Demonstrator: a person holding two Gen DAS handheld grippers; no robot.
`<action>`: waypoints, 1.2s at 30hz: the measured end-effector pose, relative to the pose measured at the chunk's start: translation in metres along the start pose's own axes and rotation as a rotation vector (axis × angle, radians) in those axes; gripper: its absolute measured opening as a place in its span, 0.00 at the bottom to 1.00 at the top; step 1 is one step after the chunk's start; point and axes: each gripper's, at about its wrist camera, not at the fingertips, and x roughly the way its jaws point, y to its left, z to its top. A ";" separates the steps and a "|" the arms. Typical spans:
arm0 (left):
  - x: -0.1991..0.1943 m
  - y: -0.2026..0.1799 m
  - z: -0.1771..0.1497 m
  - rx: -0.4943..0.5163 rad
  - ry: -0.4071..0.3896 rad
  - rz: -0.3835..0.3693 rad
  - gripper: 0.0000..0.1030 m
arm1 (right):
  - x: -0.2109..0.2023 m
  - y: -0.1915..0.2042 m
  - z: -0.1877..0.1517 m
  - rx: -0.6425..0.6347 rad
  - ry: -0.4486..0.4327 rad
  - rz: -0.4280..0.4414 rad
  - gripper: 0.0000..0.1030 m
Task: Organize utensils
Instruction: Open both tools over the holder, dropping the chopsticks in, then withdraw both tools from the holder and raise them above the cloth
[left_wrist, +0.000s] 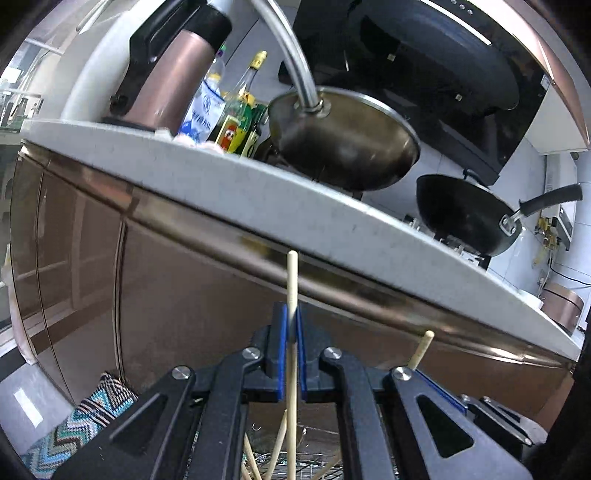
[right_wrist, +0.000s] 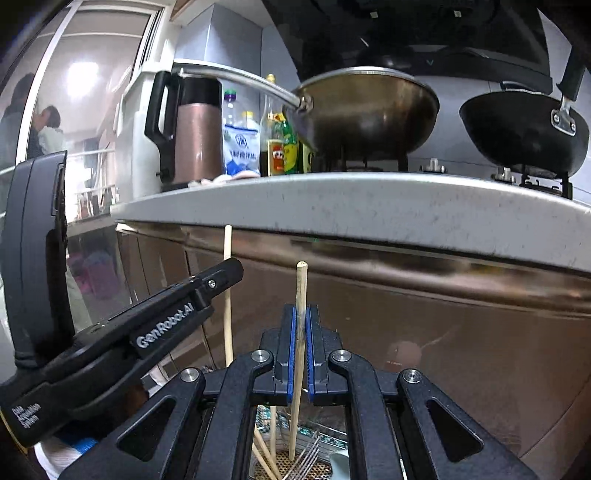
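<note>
Below the grey countertop (right_wrist: 369, 199), each tongs clamping an upright chopstick (left_wrist: 291, 295), tip up

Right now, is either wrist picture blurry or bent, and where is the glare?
Left wrist view: fisheye tilts and bows the countertop; the steel pan is slightly smeared; the chopstick in the left gripper is sharp. Right wrist view: window blown out; cabinet front shows streaky reflections.

Beyond and above the tongs, a speckled grey countertop (right_wrist: 369, 199) carries a copper-coloured kettle (right_wrist: 195, 129), bottles (right_wrist: 280, 144) and a white packet (right_wrist: 240, 147), with two woks (right_wrist: 369, 110) on burners farther right.
</note>
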 end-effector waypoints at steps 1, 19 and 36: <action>0.002 0.001 -0.003 -0.003 0.004 0.002 0.04 | 0.003 -0.001 -0.004 0.000 0.009 -0.001 0.04; -0.021 0.010 -0.003 0.062 0.039 0.043 0.19 | -0.007 -0.010 -0.014 0.052 0.047 -0.023 0.21; -0.175 -0.008 0.010 0.221 0.065 0.143 0.37 | -0.139 0.046 0.014 0.012 0.030 -0.079 0.36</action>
